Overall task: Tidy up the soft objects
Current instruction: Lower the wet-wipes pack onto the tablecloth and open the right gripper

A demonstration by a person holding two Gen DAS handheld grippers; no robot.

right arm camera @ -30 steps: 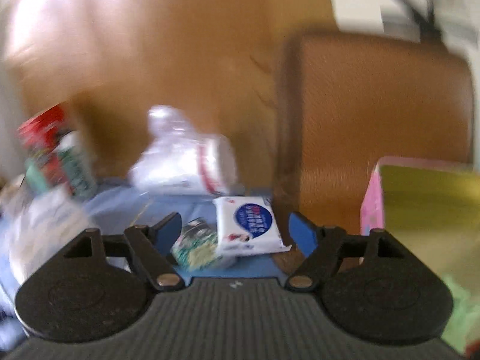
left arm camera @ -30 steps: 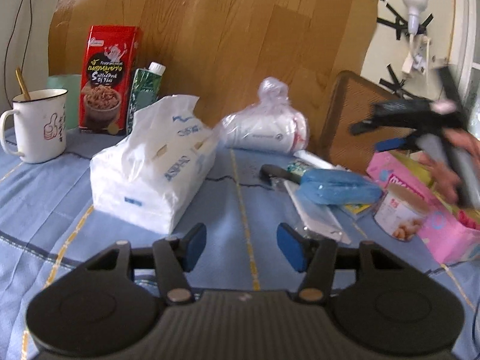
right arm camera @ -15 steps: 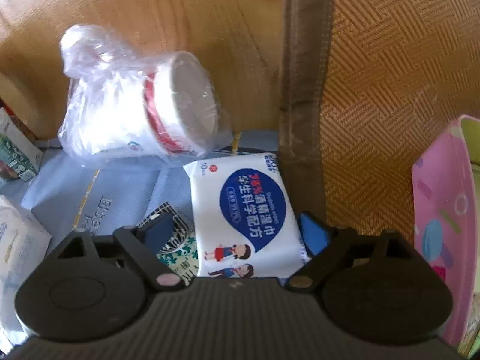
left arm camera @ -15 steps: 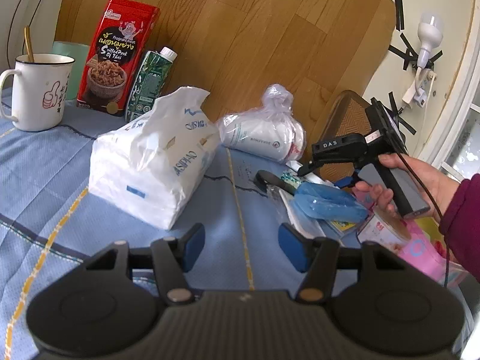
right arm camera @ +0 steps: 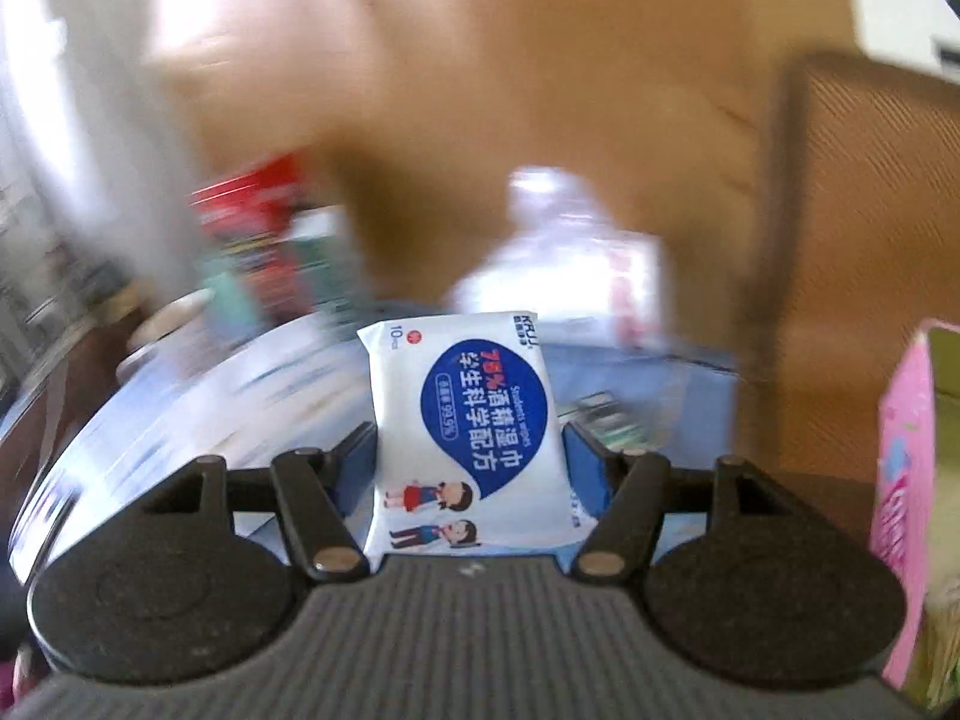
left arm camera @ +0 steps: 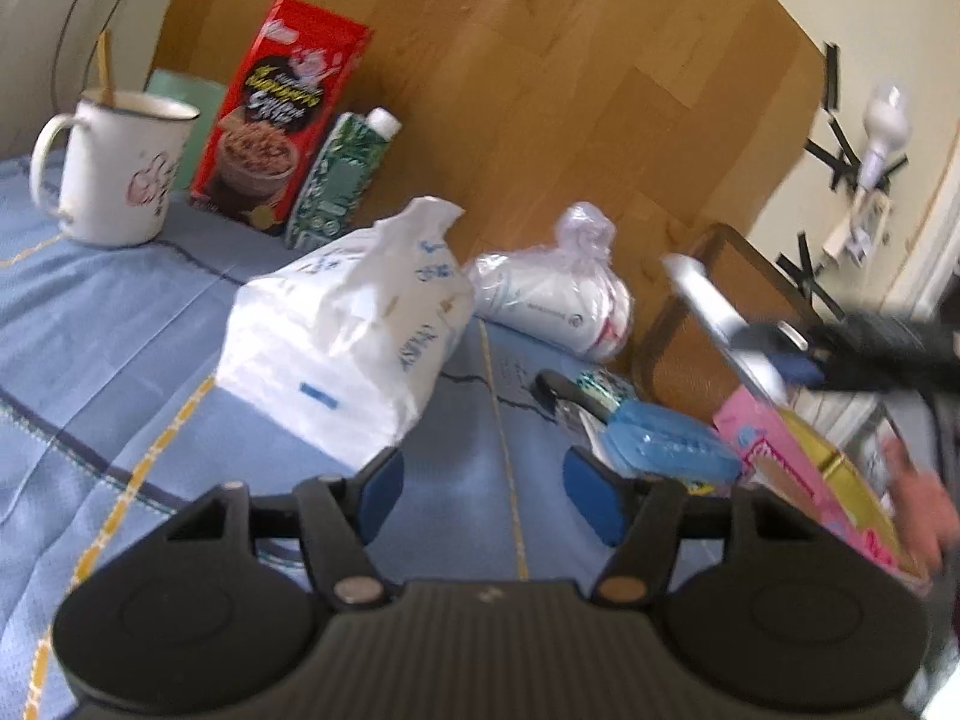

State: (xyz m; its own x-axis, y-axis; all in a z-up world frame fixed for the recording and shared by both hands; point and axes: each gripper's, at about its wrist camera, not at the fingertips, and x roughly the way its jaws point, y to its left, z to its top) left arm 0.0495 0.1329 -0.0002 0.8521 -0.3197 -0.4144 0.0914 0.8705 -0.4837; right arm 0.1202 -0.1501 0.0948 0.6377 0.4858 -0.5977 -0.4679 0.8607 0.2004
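We are seeing the tissue pack (left arm camera: pixel 354 336) lying left of the bagged roll (left arm camera: pixel 558 300), with the mug (left arm camera: pixel 123 171) sitting far left.

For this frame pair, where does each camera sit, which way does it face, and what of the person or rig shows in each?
Left wrist: sits on the left gripper, facing across the blue cloth table toward the white plastic tissue pack and wooden panel; its open blue-padded fingers show, plus the right gripper and a hand at right.
Right wrist: sits on the right gripper, facing the blurred table; its fingers clamp the white-and-blue wet wipes packet.
Shared: the clear-bagged white roll and pink cardboard box.
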